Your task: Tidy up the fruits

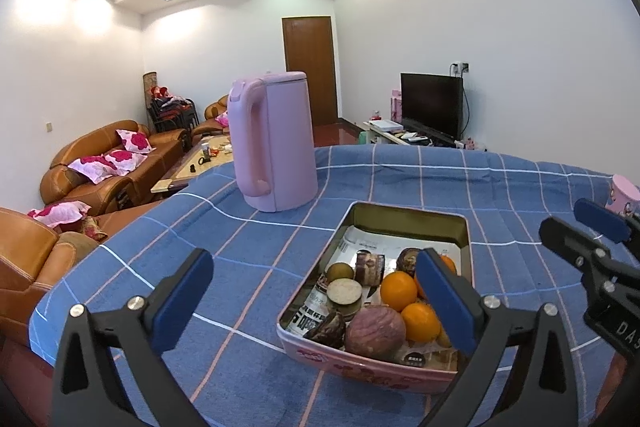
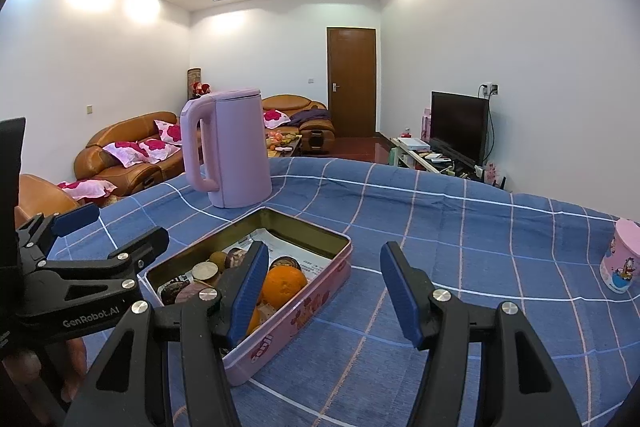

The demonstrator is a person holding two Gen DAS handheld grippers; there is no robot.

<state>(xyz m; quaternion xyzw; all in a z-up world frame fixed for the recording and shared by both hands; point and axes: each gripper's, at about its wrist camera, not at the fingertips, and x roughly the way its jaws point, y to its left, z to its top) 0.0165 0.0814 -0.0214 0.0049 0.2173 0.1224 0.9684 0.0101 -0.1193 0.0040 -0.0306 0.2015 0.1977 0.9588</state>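
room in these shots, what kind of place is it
Most likely a home living room. Brown leather sofas with pink flowered cushions line the left wall, a flat television stands on a low stand at the right, and a kettle and a tin of fruit sit on a table under a blue checked cloth.
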